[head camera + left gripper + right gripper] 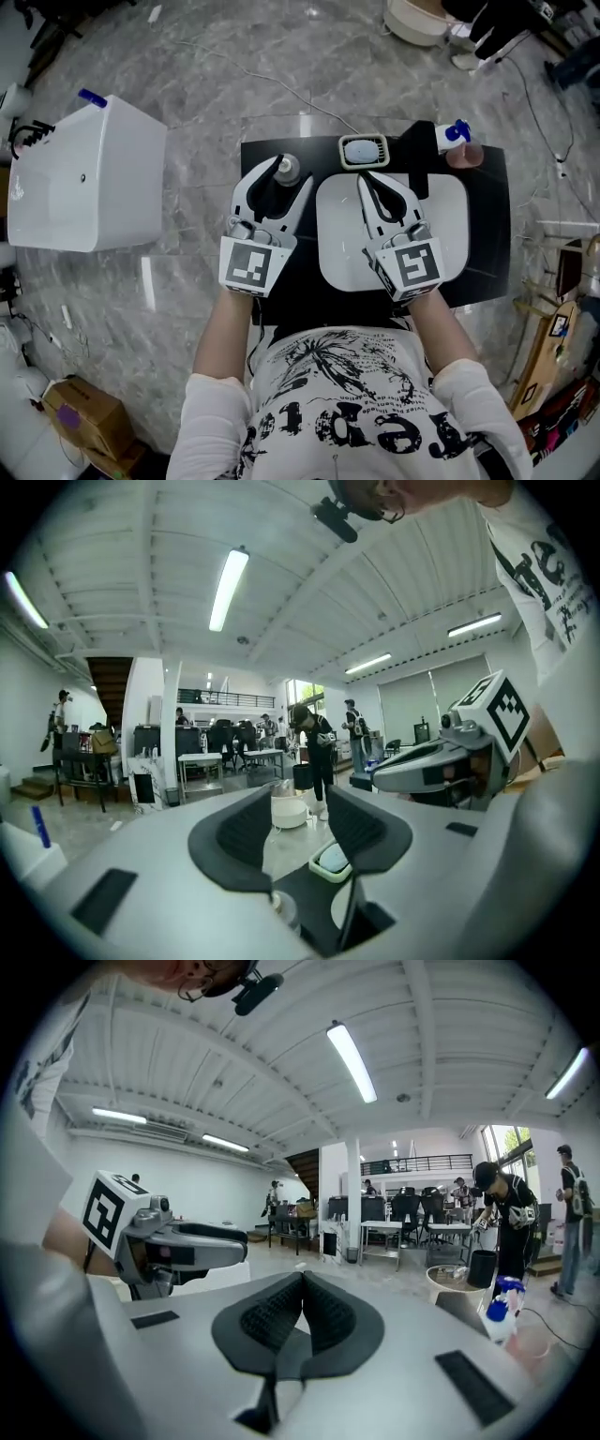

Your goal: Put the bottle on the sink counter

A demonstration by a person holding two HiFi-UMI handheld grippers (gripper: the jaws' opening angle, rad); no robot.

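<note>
In the head view, the left gripper and the right gripper are held side by side over a black sink counter with a white basin. The blue-capped bottle is found on the counter's far right corner, just beside a pinkish cup and well apart from both grippers.

In the left gripper view, the left gripper is seen with its jaws partly apart and nothing gripped; a soap dish is seen beyond the gap.

In the right gripper view, the right gripper is seen closed, pad against pad, with nothing held. The bottle is seen upright at the right.
</note>
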